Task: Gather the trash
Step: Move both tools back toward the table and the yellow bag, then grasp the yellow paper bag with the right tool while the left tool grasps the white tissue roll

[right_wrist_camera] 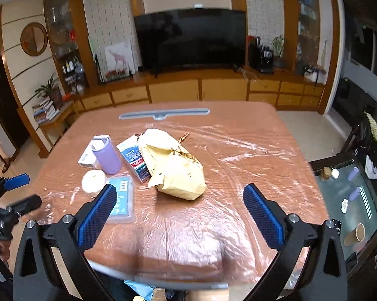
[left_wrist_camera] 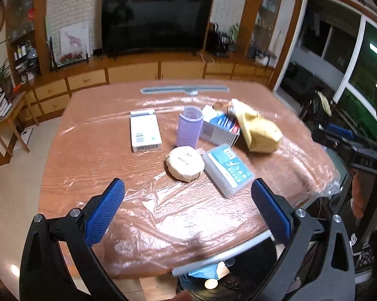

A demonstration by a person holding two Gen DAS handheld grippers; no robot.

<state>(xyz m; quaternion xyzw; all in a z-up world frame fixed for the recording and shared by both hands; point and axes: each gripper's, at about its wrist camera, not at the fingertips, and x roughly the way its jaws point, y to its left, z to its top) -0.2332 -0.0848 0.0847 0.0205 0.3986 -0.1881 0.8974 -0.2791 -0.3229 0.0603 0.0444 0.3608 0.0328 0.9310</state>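
Several pieces of trash lie on a wooden table [left_wrist_camera: 88,150] covered in clear plastic film. There is a crumpled yellow paper bag [left_wrist_camera: 260,130] [right_wrist_camera: 174,168], a blue and white carton [left_wrist_camera: 221,128] [right_wrist_camera: 134,159], a purple cup [left_wrist_camera: 189,129] [right_wrist_camera: 107,156], a round paper-wrapped bundle [left_wrist_camera: 185,163] [right_wrist_camera: 93,181], a clear case with a blue label [left_wrist_camera: 227,169] [right_wrist_camera: 122,200] and a white box [left_wrist_camera: 145,133] [right_wrist_camera: 87,158]. My left gripper [left_wrist_camera: 187,192] hangs open above the near table edge, nothing between its fingers. My right gripper [right_wrist_camera: 179,197] is open too, held above the table short of the bag.
A grey bar [left_wrist_camera: 184,89] [right_wrist_camera: 163,113] lies at the table's far edge. Behind stands a wooden cabinet with a television [left_wrist_camera: 156,22]. A glass side table [right_wrist_camera: 349,200] with cups is at the right. A bin with blue paper [left_wrist_camera: 206,272] sits below the near edge.
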